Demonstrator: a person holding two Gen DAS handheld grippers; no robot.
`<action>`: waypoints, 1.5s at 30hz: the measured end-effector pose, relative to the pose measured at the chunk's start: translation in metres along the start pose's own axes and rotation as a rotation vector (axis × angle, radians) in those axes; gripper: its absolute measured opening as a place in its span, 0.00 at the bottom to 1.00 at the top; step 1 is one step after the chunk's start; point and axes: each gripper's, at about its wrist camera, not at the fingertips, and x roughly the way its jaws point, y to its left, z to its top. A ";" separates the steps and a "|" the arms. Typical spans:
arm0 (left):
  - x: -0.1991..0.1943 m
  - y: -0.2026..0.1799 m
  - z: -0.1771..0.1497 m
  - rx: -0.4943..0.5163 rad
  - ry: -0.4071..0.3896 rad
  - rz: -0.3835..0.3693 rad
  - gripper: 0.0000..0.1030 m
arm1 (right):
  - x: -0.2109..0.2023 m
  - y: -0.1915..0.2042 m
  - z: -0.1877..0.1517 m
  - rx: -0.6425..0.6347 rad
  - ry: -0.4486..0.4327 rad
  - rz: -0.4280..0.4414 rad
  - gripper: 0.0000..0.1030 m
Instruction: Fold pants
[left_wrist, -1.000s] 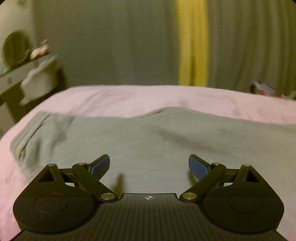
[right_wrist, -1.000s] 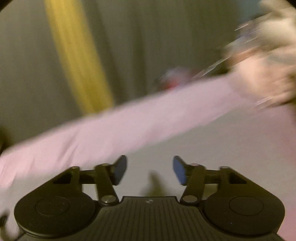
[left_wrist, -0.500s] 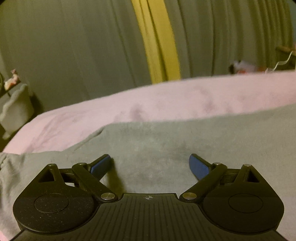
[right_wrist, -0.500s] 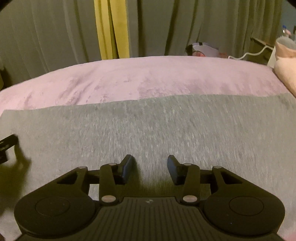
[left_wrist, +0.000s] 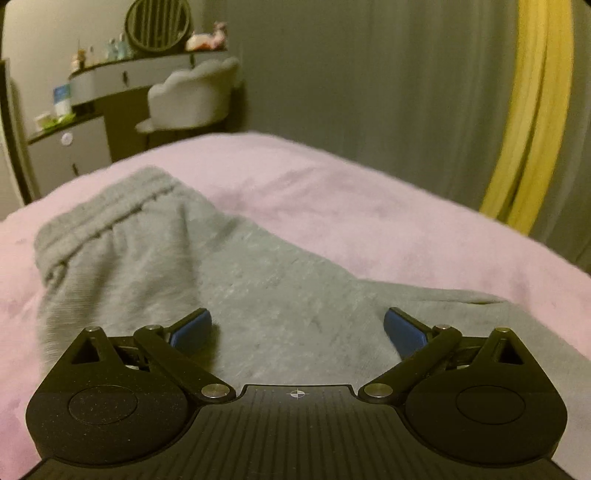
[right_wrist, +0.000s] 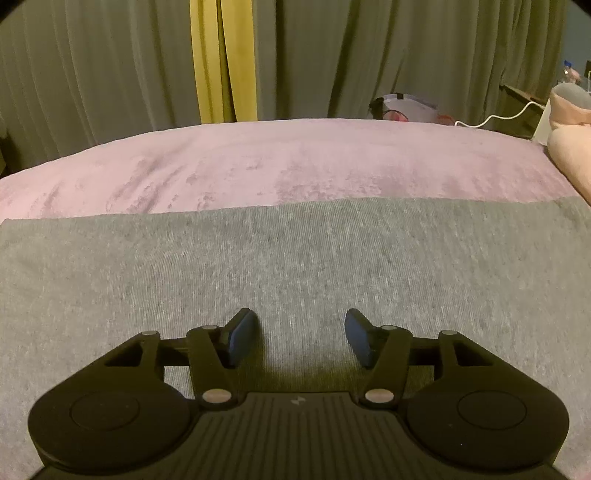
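Observation:
Grey pants (left_wrist: 229, 273) lie flat on a pink bed (left_wrist: 369, 206). In the left wrist view the elastic waistband (left_wrist: 107, 210) is at the far left end. My left gripper (left_wrist: 297, 328) is open wide and empty, low over the pants near the seat. In the right wrist view the grey pants (right_wrist: 295, 254) spread smoothly across the whole width, with a straight far edge. My right gripper (right_wrist: 301, 334) is open and empty, just above the cloth.
A vanity desk (left_wrist: 122, 77) and a white chair (left_wrist: 192, 99) stand beyond the bed's left end. Grey curtains with a yellow strip (right_wrist: 221, 62) hang behind the bed. A pink pillow (right_wrist: 569, 147) and a white cable (right_wrist: 495, 118) are at the right.
The left gripper has swung left, now facing the waistband end and the vanity. The right gripper has settled still over the pants and opened a little wider.

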 end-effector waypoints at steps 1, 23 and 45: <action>-0.009 -0.004 -0.003 0.030 -0.005 -0.038 0.99 | 0.000 0.000 0.000 0.002 -0.001 0.001 0.55; -0.068 -0.005 -0.017 0.194 0.096 -0.100 1.00 | 0.011 -0.091 0.028 0.152 -0.019 0.077 0.28; -0.062 -0.011 -0.043 0.263 0.152 -0.093 1.00 | -0.112 -0.289 -0.091 0.716 -0.112 -0.277 0.56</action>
